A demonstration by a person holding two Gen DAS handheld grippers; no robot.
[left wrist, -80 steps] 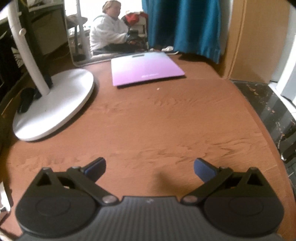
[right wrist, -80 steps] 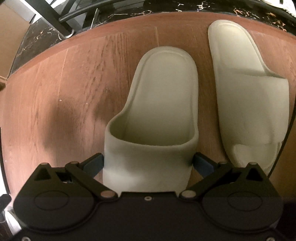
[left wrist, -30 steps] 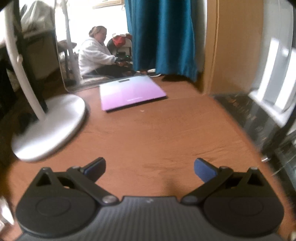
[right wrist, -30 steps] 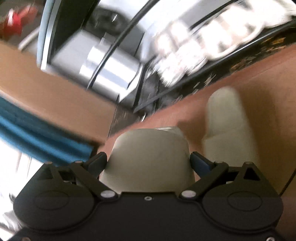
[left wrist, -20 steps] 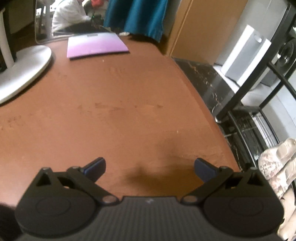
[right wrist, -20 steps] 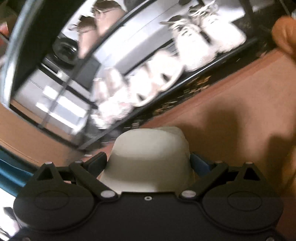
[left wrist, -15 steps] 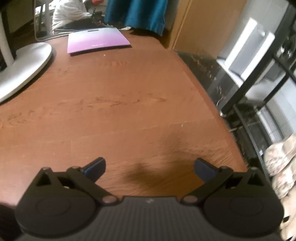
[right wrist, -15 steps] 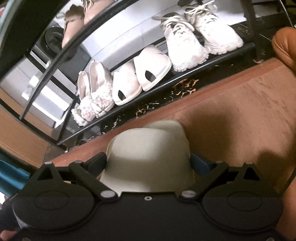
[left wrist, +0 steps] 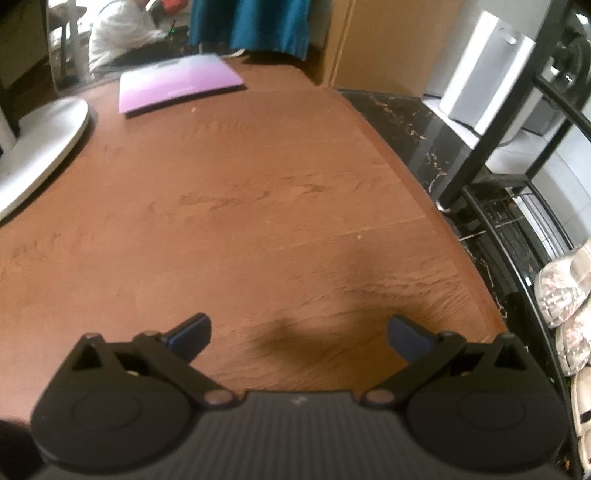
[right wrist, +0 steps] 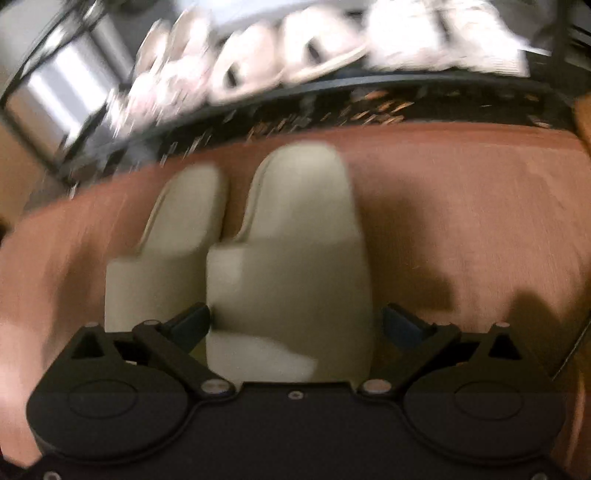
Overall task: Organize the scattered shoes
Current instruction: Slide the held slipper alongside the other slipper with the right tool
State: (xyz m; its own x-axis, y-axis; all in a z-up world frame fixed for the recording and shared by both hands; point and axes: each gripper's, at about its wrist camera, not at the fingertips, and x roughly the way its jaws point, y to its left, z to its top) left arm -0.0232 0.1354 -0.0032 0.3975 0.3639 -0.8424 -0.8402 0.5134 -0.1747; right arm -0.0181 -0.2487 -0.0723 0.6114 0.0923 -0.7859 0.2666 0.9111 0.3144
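Observation:
My right gripper [right wrist: 295,325] is shut on a cream slide slipper [right wrist: 295,258], its fingers at the sides of the strap. The slipper points toward a black shoe rack [right wrist: 332,86] and lies low over the wooden floor. The matching cream slipper [right wrist: 173,236] rests right beside it on the left, pointing the same way. This view is blurred by motion. My left gripper [left wrist: 299,332] is open and empty over bare wooden floor. The shoe rack [left wrist: 517,177] stands to its right, with pale shoes [left wrist: 557,291] at the frame edge.
Several pale shoes [right wrist: 258,62] line the rack's low shelf. In the left wrist view a purple scale [left wrist: 177,81] and a white fan base [left wrist: 40,147] sit on the floor. A person [left wrist: 118,37], a blue curtain [left wrist: 251,26] and a cardboard box [left wrist: 380,44] are behind.
The right gripper lifted the slipper, swung it toward the rack and lowered it beside its mate. The left gripper turned right until the rack came into view.

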